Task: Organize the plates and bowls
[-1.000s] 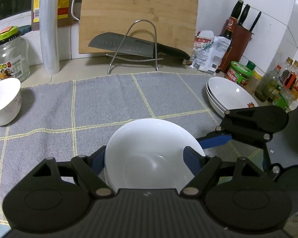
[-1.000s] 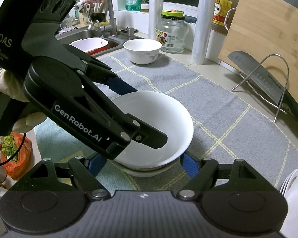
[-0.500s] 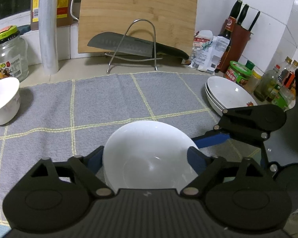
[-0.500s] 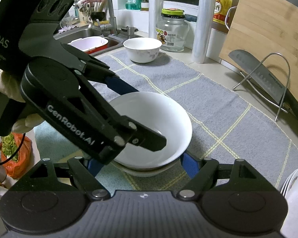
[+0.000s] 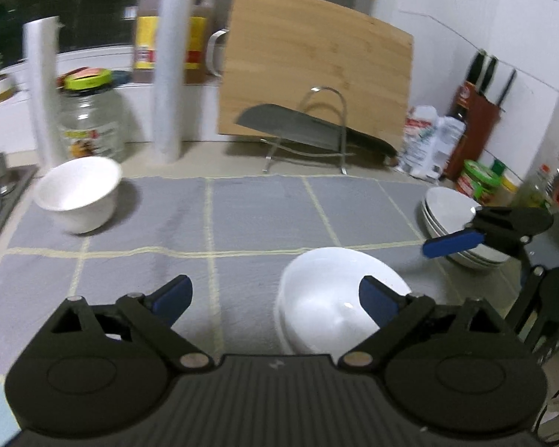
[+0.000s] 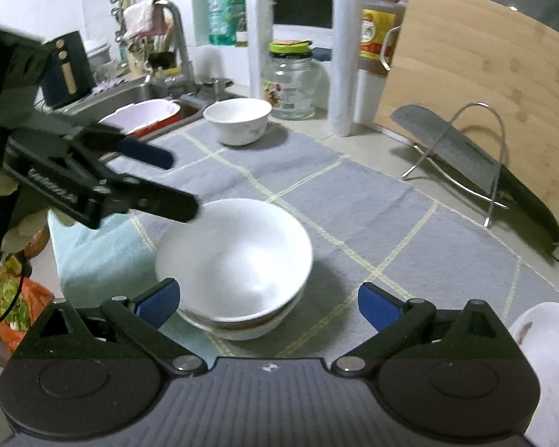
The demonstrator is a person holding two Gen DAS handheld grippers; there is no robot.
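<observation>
Right wrist: both hand-held grippers (image 6: 268,303) just opened wide; lettering on the left (image 6: 160,178) unreadable.

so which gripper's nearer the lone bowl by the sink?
Left. The left gripper, open, hangs between the stacked bowls and the lone bowl. The right gripper, open, sits on the stack's far side from it.

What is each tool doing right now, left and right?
Left tool: open, just released, holding nothing.
Right tool: open, just released, stacked bowls free between its fingers.
</observation>
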